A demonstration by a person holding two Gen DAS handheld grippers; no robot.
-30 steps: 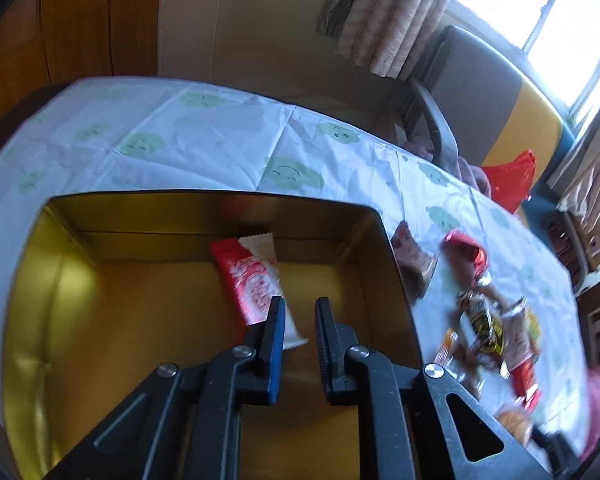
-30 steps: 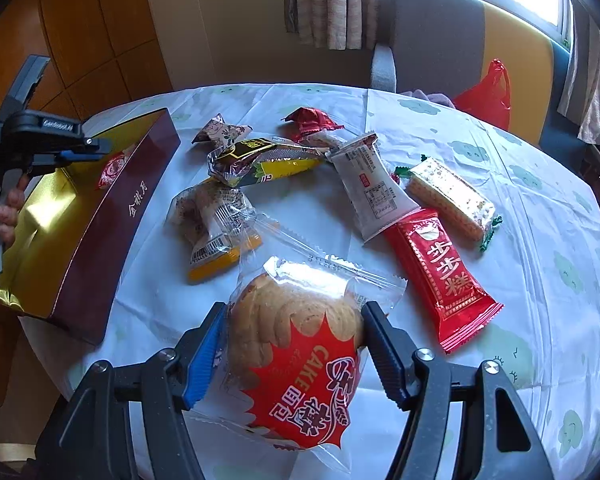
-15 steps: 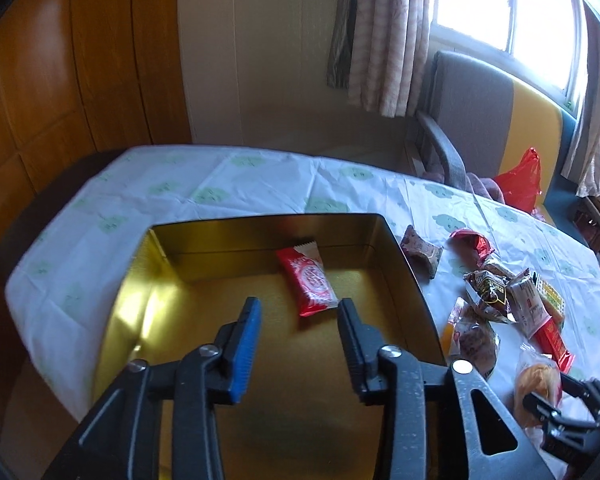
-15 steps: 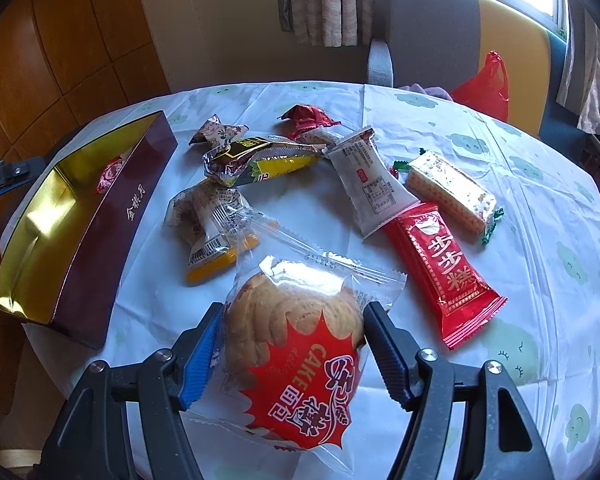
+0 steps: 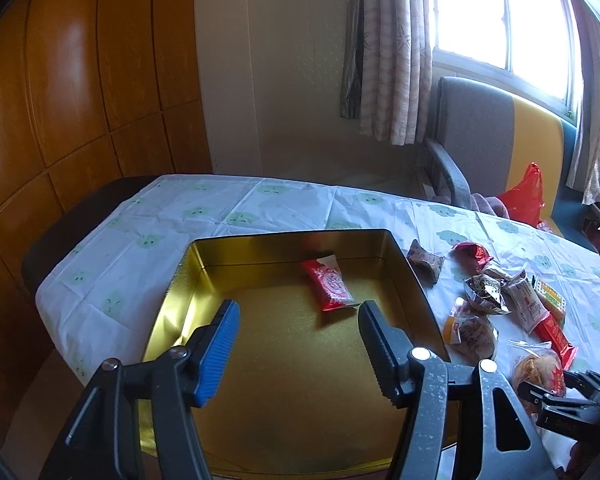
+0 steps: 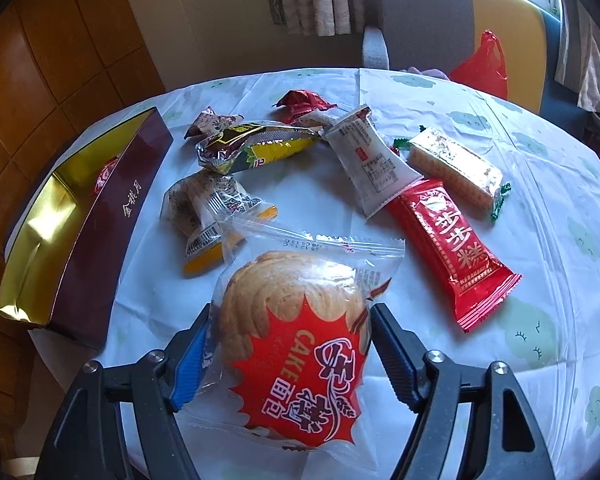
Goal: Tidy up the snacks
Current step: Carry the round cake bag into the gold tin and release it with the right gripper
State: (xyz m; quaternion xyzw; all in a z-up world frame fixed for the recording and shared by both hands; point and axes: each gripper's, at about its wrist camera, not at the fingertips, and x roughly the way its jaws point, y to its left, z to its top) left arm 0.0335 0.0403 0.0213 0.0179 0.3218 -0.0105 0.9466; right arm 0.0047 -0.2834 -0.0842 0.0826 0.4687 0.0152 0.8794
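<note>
Gold box (image 5: 284, 380): floor bare lower centre; one red packet (image 5: 328, 289) at far wall. Snack pile (image 6: 300, 160) crowds mid-frame; cloth (image 6: 560, 240) bare at right.

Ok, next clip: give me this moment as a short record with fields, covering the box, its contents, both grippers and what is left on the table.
box: gold-lined rectangular box with maroon outside, on the tablecloth
in box: one small red wrapped snack
left gripper: over the box, fingers just been opening, nothing between them
right gripper: fingers either side of the round cake in clear and red wrapper, jaws just widened slightly; contact unclear
still on table: long red bar, white packet, several others
</note>
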